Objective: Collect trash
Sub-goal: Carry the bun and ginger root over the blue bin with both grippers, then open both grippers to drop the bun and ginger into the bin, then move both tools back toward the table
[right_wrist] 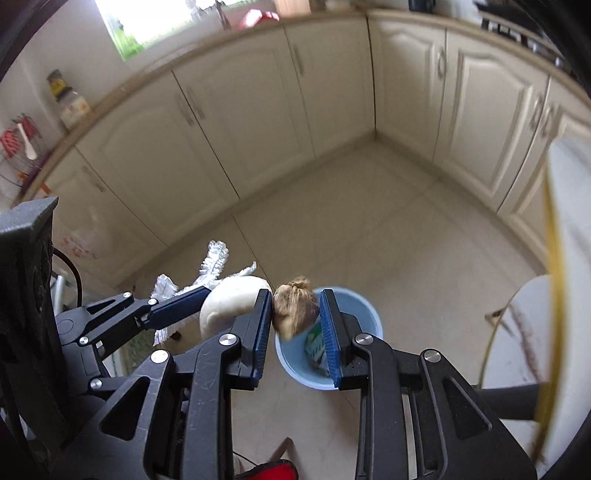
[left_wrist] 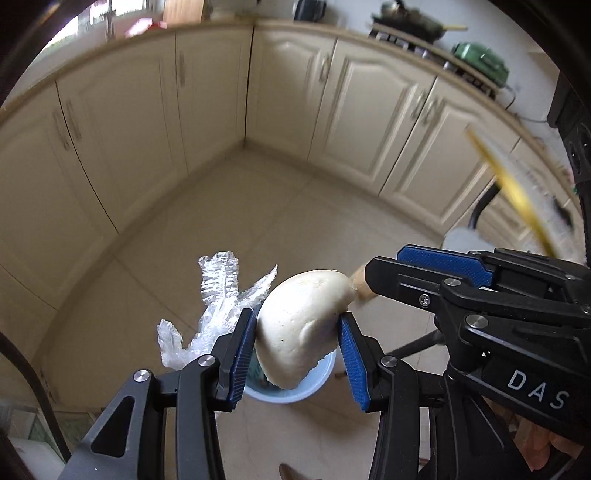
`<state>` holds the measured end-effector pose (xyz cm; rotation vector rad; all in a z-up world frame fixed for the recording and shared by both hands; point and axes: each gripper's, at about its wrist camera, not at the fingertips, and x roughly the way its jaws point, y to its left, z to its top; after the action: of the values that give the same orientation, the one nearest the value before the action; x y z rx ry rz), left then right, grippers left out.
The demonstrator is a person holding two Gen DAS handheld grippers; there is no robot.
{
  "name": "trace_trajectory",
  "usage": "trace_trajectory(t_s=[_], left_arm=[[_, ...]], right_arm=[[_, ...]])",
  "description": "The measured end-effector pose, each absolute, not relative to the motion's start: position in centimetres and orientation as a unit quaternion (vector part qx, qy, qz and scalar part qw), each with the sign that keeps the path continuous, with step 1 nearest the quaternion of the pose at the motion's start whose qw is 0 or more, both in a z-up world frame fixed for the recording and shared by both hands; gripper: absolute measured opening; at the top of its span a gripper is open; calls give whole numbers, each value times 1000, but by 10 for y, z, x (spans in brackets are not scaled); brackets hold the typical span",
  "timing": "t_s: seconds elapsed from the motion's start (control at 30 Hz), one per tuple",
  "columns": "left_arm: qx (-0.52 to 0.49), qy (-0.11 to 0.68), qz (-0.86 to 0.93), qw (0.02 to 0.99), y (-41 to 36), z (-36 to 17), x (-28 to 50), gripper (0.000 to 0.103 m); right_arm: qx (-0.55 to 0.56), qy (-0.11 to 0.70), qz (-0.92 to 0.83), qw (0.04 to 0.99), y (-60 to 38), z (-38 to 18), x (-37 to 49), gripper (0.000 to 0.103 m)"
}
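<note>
In the left wrist view my left gripper [left_wrist: 298, 315] is shut on a white steamed bun [left_wrist: 295, 332], with crumpled clear plastic wrap [left_wrist: 221, 295] sticking out past its left pad. A light blue bin [left_wrist: 321, 380] stands on the floor right below the bun. In the right wrist view my right gripper [right_wrist: 295, 295] is shut on a brown crumpled lump [right_wrist: 295, 308] above the same bin [right_wrist: 362, 314], which holds a green and white packet [right_wrist: 316, 343]. The two grippers hang side by side; the bun [right_wrist: 229, 306] shows just left of the right gripper.
Cream cabinet doors [left_wrist: 351, 110] line two walls and meet in a corner, above a pale tiled floor [right_wrist: 388, 221]. A white round table with a gold rim [right_wrist: 517, 332] stands at the right. A stove with a pan [left_wrist: 406, 22] sits on the counter.
</note>
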<state>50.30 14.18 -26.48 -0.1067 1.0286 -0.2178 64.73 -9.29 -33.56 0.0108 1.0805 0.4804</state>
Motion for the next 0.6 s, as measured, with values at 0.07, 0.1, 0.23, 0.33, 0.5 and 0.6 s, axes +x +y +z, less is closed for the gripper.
trace_trajectory(t_s=[0.07, 0.1, 0.23, 0.33, 0.5, 0.6], left_arm=[[-48, 506, -103, 855, 150, -277, 508, 38], [-47, 511, -103, 852, 155, -284, 506, 37], [-50, 522, -96, 846, 172, -293, 511, 39], [-46, 529, -87, 843, 185, -295, 514, 45], [-43, 534, -74, 841, 195, -283, 521, 62], [-48, 533, -65, 842, 179, -267, 543, 62]], right_arm=[[7, 526, 223, 821, -91, -355, 657, 26], [5, 533, 220, 817, -90, -365, 662, 26], [7, 554, 215, 804, -91, -394, 678, 26], [8, 562, 214, 799, -90, -406, 686, 26], [12, 568, 216, 794, -85, -413, 694, 28], [12, 566, 220, 795, -85, -409, 695, 33]])
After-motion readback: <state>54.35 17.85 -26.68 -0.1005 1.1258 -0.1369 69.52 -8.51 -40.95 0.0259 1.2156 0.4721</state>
